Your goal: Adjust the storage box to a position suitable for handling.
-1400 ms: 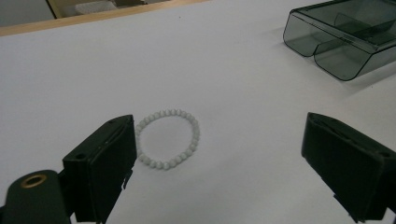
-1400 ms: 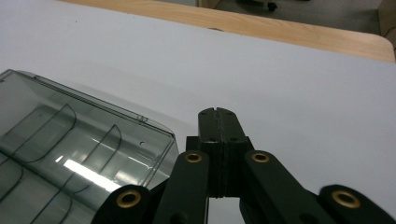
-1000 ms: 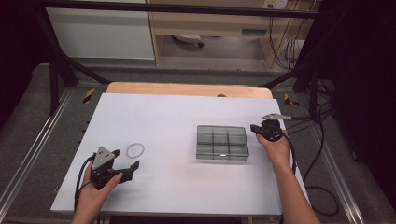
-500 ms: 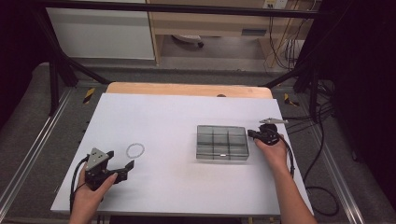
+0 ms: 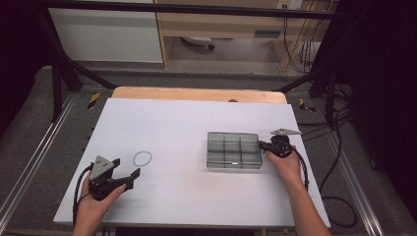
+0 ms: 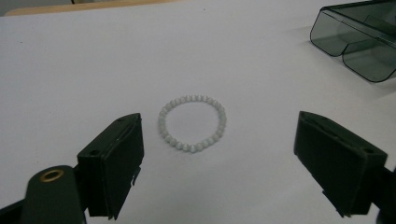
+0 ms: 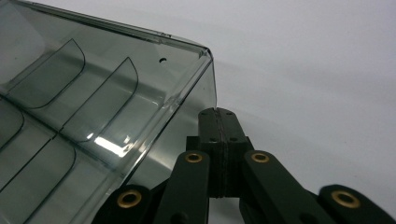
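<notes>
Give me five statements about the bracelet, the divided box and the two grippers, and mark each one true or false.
1. The bead bracelet lies flat on the white table. True.
2. The left gripper is clamped on the bracelet. False: its jaws stand wide apart, with the bracelet on the table ahead of them, untouched.
3. The right gripper has its jaws shut together. True.
4. The bracelet lies inside one compartment of the smoky divided box. False: it lies on the table, well apart from the box.
5. The right gripper sits at the box's edge. True: its tips are right beside the box's wall.
</notes>
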A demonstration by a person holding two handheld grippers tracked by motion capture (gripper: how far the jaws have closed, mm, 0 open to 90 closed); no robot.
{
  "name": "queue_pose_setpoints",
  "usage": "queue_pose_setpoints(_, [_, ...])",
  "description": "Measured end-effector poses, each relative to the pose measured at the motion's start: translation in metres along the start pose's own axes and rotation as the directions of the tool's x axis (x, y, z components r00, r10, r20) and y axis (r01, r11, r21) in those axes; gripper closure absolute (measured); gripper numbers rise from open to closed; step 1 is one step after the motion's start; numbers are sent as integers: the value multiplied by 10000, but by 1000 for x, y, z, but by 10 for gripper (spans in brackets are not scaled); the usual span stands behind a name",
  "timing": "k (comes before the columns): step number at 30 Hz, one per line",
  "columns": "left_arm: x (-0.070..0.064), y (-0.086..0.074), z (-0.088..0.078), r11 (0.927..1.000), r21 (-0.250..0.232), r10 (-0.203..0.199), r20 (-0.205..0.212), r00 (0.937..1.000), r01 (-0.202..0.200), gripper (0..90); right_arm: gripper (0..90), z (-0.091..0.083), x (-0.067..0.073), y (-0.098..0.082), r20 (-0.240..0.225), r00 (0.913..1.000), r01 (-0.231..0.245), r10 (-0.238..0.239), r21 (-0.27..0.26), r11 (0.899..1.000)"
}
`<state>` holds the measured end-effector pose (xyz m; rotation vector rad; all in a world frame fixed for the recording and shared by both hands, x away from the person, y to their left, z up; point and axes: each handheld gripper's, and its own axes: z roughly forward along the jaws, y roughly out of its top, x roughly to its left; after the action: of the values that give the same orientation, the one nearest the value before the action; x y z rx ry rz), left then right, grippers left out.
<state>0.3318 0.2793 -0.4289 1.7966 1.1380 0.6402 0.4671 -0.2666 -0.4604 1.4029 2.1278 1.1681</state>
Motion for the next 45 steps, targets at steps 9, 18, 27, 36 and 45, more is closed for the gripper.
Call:
queue_pose_setpoints(9, [-1, 6, -1, 9997, -171, 203, 90, 9998, -201, 345, 900, -5, 6, -4, -254, 9997, 15, -22, -273, 9996])
queue_pose_setpoints(18, [-5, 22, 13, 9985, -247, 498, 587, 9970, -484, 689, 900, 1, 21, -3, -614, 9981, 67, -90, -380, 9993])
queue_pose_setpoints(27, [-6, 39, 49, 9981, 153, 576, 964, 9937, -594, 862, 900, 6, 41, -3, -1112, 9931, 363, -378, -160, 9992])
queue_pose_setpoints(36, [-4, 56, 85, 9932, 649, 884, 1201, 9888, -967, 896, 900, 9, 63, -6, -1484, 9858, 797, -790, -15, 9968])
queue_pose_setpoints(45, [-5, 65, 121, 9810, 1209, 1312, 1613, 9781, -1515, 898, 900, 13, 85, -8, -1836, 9756, 1246, -1201, 130, 9921])
